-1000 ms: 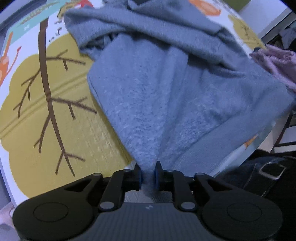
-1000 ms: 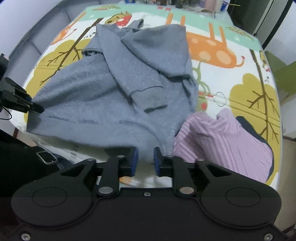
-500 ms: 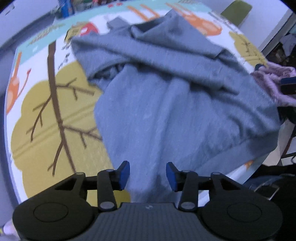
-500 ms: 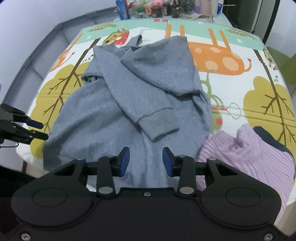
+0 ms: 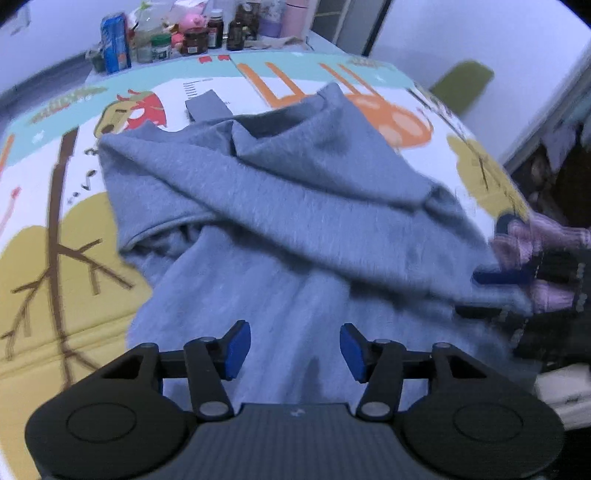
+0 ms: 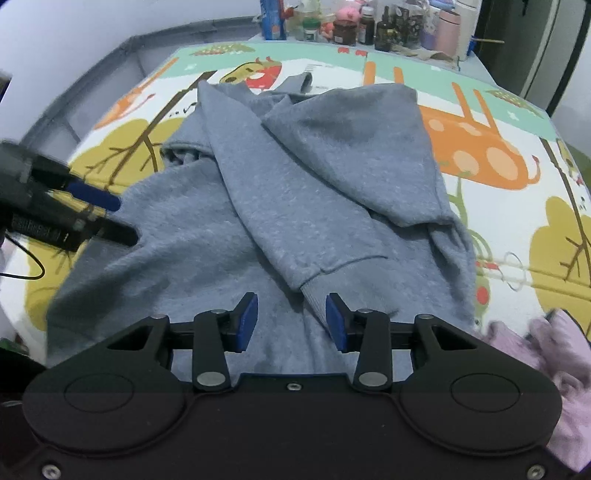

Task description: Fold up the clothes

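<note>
**Grey sweatshirt on the play mat, both claws empty**

Cartoon play mat (image 6: 491, 92) covers the whole table, with yellow trees, an orange giraffe and a teal strip along the far edge. Behind it sits a cluster of bottles and jars (image 6: 354, 22) against the wall.

The grey sweatshirt (image 6: 295, 192) lies spread across the middle of the mat, partly folded, its hem hanging toward the near edge. One sleeve (image 6: 258, 184) runs diagonally across the body, and its ribbed cuff (image 6: 314, 291) ends just in front of my right claw (image 6: 291, 321). That one has its blue pads spread apart with nothing between them, hovering over the near part of the sweatshirt.

My left claw (image 5: 293, 345) is the same deal: pads wide apart, only grey fabric lying below them. From the right wrist view I can see it poking in from the left side, over the sweatshirt's left edge.

A crumpled purple garment (image 6: 554, 350) lies on the near right, just beside the sweatshirt. Everything at the edges of the left view is pretty blurry.
</note>
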Demonstrator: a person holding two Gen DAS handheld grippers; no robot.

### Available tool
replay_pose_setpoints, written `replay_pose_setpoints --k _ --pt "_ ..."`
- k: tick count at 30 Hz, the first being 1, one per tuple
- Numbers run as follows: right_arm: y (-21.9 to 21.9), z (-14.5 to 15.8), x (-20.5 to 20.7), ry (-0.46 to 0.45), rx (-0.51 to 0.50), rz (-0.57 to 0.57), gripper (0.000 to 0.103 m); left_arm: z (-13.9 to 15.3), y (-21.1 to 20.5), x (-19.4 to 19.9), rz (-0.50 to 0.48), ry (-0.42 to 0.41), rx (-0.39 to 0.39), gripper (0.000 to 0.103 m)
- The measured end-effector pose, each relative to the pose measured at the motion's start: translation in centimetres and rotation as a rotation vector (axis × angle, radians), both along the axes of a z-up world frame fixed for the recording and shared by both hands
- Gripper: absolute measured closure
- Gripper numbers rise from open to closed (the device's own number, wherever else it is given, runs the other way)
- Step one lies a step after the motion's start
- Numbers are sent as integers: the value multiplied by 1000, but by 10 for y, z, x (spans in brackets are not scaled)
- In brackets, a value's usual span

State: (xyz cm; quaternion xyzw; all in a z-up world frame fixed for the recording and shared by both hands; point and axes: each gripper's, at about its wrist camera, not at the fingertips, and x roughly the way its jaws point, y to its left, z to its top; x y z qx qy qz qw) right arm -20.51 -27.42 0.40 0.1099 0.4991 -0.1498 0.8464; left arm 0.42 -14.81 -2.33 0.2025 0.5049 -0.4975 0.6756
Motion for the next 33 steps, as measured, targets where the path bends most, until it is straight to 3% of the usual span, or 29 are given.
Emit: replay_pose_setpoints --k 4,9,11,15,18,19,20,21,23,28,33 --pt "8 -21 17 10 -72 19 65 -13 -29 11 25 35 -33 46" --pt "19 -40 31 14 -198 71 64 -27 -61 25 85 44 -21 45" --pt "22 -47 35 18 -225 87 64 -35 -70 30 102 67 -17 40" --pt "21 -61 45 34 -240 95 64 -54 -84 38 149 124 18 40" --pt "18 -72 51 63 -249 87 67 -66 -91 42 177 153 31 51" --pt "17 -75 52 72 -250 83 70 -69 -92 43 181 164 34 65" --pt "15 -76 52 74 -242 80 79 -71 -94 45 185 180 36 80" --pt "13 -77 53 76 -234 78 87 -73 -94 46 190 202 33 86" --pt "9 -78 53 78 -217 70 90 -68 -92 48 198 216 11 93" --pt "-5 -49 49 -9 -67 21 93 -35 -82 51 166 128 -59 97" --pt "0 -10 51 -135 91 52 93 0 -64 64 193 90 -121 97"
